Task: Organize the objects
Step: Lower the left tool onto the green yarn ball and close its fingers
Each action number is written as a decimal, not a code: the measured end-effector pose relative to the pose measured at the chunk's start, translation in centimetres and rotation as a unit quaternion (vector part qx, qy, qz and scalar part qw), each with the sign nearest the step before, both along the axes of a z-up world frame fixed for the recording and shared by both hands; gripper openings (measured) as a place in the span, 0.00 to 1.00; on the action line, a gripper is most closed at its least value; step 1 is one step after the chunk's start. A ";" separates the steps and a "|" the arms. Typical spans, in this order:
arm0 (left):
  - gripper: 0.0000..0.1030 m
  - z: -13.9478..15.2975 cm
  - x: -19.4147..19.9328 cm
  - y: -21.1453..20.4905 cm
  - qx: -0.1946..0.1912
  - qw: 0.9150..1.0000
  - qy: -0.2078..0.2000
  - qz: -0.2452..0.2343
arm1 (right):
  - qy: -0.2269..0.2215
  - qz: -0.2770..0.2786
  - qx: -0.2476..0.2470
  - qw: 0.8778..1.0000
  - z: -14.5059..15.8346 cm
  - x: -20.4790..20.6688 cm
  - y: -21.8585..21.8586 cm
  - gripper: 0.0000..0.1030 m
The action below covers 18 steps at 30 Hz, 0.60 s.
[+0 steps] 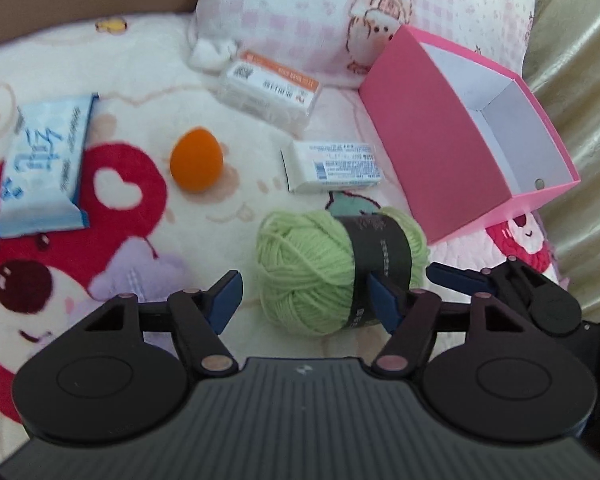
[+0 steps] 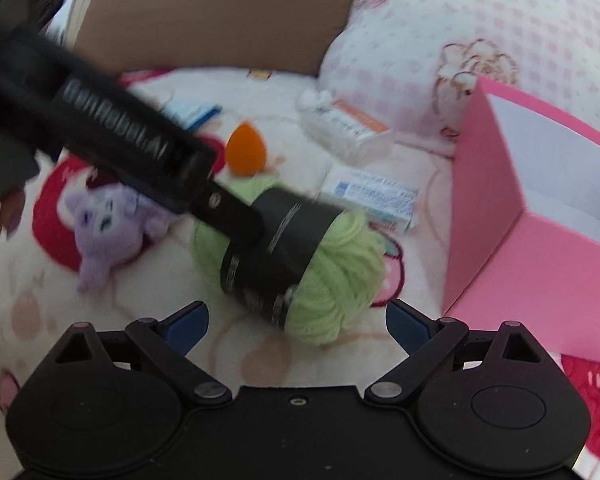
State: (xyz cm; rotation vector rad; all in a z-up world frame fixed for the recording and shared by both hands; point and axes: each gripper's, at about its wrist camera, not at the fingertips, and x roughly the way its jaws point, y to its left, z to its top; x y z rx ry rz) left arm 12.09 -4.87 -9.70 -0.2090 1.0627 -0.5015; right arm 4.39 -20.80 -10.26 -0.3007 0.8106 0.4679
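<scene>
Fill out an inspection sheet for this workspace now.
Surface: plush cartoon-print blanket.
Job's things: green yarn ball with dark label; open, empty pink cardboard box, tilted; orange egg-shaped sponge; white barcoded carton; clear orange-striped pack; blue-white sachet.
Clutter: nothing seen.
Grippers: left gripper straddles the yarn, right finger touching its label; right gripper open, empty.
Cables: nothing seen.
Surroundings: pink checked pillow.
</scene>
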 end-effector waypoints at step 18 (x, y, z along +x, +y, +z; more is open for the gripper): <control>0.65 -1.2 1.1 -0.7 -0.060 0.998 0.007 0.002 | -0.022 -0.017 0.066 0.997 -1.7 2.6 0.4 0.78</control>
